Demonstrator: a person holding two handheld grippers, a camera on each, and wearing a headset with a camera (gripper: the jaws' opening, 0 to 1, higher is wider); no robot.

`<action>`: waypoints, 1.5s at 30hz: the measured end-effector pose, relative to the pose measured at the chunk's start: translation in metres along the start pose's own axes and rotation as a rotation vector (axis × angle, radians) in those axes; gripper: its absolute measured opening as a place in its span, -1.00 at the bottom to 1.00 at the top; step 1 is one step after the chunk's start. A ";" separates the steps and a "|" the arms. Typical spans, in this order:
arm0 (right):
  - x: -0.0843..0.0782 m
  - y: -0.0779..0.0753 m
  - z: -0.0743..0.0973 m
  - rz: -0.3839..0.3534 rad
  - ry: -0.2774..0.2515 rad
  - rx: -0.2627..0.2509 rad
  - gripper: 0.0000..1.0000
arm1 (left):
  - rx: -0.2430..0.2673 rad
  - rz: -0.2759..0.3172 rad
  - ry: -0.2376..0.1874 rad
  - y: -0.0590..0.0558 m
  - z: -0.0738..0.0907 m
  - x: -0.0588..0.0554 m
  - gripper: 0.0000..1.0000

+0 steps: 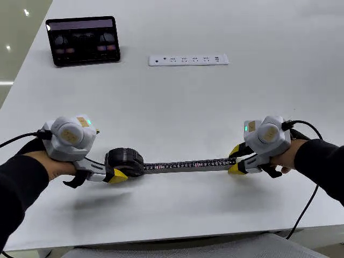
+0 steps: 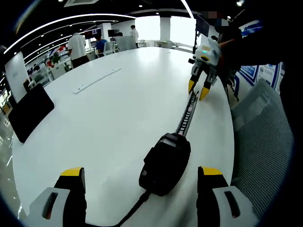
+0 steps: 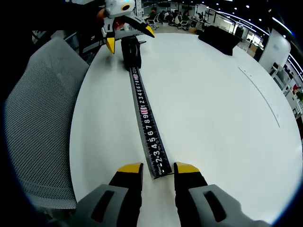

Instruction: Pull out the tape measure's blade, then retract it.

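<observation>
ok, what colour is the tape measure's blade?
The blade is black with white numerals and tick marks. It shows best in the right gripper view.

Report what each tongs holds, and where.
Nothing gripped. Left tongs stand open around the tape measure case; right tongs flank the blade tip, apparently without pinching it.

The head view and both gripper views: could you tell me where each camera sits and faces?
Head view: on the person's head, looking down at the table; both sleeves, left hand-held gripper and right hand-held gripper show.
Left gripper view: on the left hand-held gripper, looking along the tape measure case and blade toward the right one; own jaws straddle the case.
Right gripper view: on the right hand-held gripper, looking along the blade; own jaws flank its tip.
Shared: gripper views face each other along the blade.
</observation>
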State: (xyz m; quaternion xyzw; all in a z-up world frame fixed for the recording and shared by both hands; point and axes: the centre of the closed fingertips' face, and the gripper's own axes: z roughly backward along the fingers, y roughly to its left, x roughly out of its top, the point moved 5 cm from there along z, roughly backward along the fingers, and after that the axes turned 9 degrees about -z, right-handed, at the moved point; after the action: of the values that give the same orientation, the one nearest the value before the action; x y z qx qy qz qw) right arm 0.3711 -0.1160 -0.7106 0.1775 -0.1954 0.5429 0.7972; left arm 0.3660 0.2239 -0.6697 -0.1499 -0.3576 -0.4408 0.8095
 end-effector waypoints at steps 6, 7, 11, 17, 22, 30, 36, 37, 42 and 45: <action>0.006 -0.005 0.019 -0.061 -0.125 -0.067 -0.40 | 0.056 0.085 -0.111 0.001 0.020 -0.005 1.00; 0.007 -0.005 0.023 -0.089 -0.156 -0.071 -0.38 | 0.064 0.092 -0.131 0.001 0.022 -0.006 1.00; 0.003 0.000 0.045 -0.144 -0.216 -0.140 -0.20 | 0.148 0.151 -0.139 0.004 0.038 -0.025 1.00; -0.020 0.015 0.074 -0.178 -0.282 -0.254 0.00 | 0.283 0.196 -0.175 0.005 0.076 -0.031 1.00; -0.040 0.034 0.099 -0.283 -0.337 -0.330 0.20 | 0.292 0.282 -0.215 0.000 0.093 -0.047 1.00; -0.072 0.056 0.126 -0.365 -0.359 -0.386 0.45 | 0.311 0.234 -0.212 -0.012 0.109 -0.056 1.00; -0.090 0.064 0.139 -0.401 -0.365 -0.415 0.64 | 0.304 0.221 -0.185 -0.018 0.117 -0.061 1.00; -0.091 0.067 0.138 -0.415 -0.380 -0.391 0.75 | 0.310 0.221 -0.190 -0.017 0.119 -0.061 1.00; -0.101 0.067 0.145 -0.440 -0.373 -0.407 0.95 | 0.336 0.239 -0.214 -0.013 0.127 -0.064 1.00; -0.103 0.067 0.148 -0.442 -0.381 -0.407 1.00 | 0.349 0.231 -0.216 -0.015 0.129 -0.067 1.00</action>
State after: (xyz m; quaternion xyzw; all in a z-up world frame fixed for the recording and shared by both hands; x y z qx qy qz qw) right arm 0.2567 -0.2481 -0.6302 0.1514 -0.4017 0.2643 0.8636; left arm 0.2723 0.3281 -0.6286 -0.0939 -0.4932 -0.2581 0.8254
